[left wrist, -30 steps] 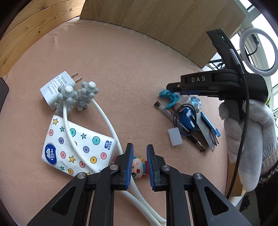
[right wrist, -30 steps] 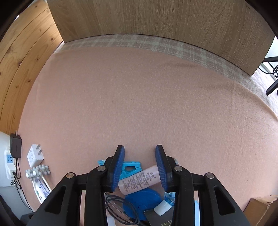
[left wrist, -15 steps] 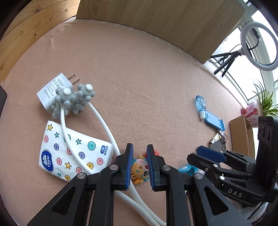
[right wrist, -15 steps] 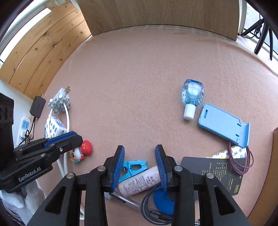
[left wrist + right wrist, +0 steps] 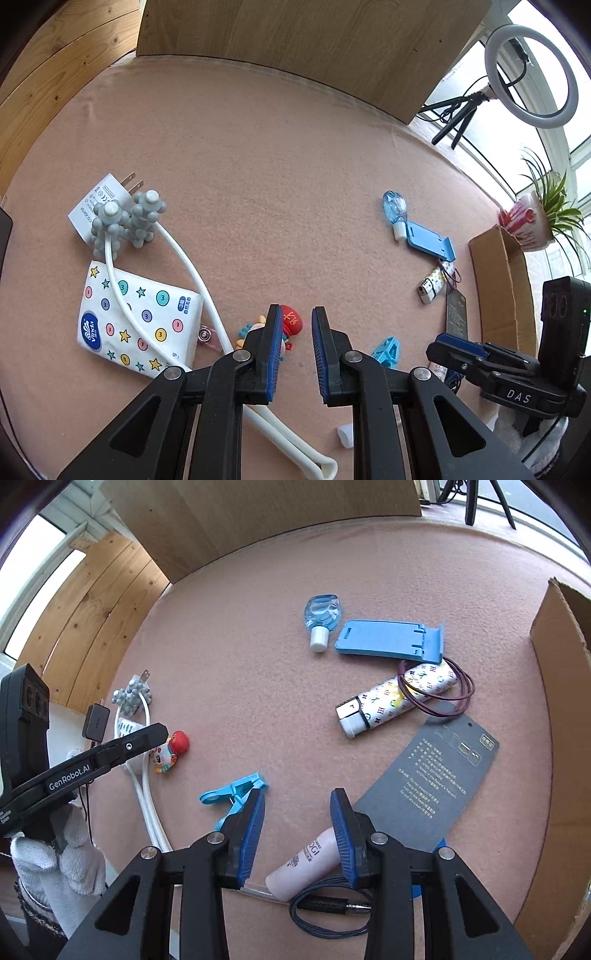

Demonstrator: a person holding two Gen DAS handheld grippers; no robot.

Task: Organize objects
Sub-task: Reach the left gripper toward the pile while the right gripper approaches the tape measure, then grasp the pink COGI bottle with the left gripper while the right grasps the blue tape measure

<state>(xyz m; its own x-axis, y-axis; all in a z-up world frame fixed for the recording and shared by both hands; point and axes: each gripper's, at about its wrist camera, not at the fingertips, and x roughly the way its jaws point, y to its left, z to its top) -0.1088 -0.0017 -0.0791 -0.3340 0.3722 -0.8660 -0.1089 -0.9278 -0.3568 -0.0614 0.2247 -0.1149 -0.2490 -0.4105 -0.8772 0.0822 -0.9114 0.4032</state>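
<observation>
My left gripper (image 5: 293,325) is open and empty, just right of a small cartoon figure with a red cap (image 5: 290,320), which also shows in the right wrist view (image 5: 170,749). My right gripper (image 5: 297,806) is open and empty above a pink tube (image 5: 308,862) and a blue clip (image 5: 232,794). Further off lie a blue phone stand (image 5: 388,642), a small clear blue bottle (image 5: 321,614), a patterned white case with hair ties (image 5: 395,698) and a dark card (image 5: 428,786).
A tissue pack (image 5: 136,317), a white massager with grey knobs (image 5: 125,221) and a white plug (image 5: 99,199) lie at the left. A cardboard box (image 5: 561,716) stands at the right. A coiled dark cable (image 5: 332,908) lies under my right gripper. A wooden board (image 5: 295,44) backs the pink mat.
Both grippers have pulled back and turned. My left gripper has opened and shifted right, so the cartoon figure now lies on the mat beside its left finger. The right gripper stays open.
</observation>
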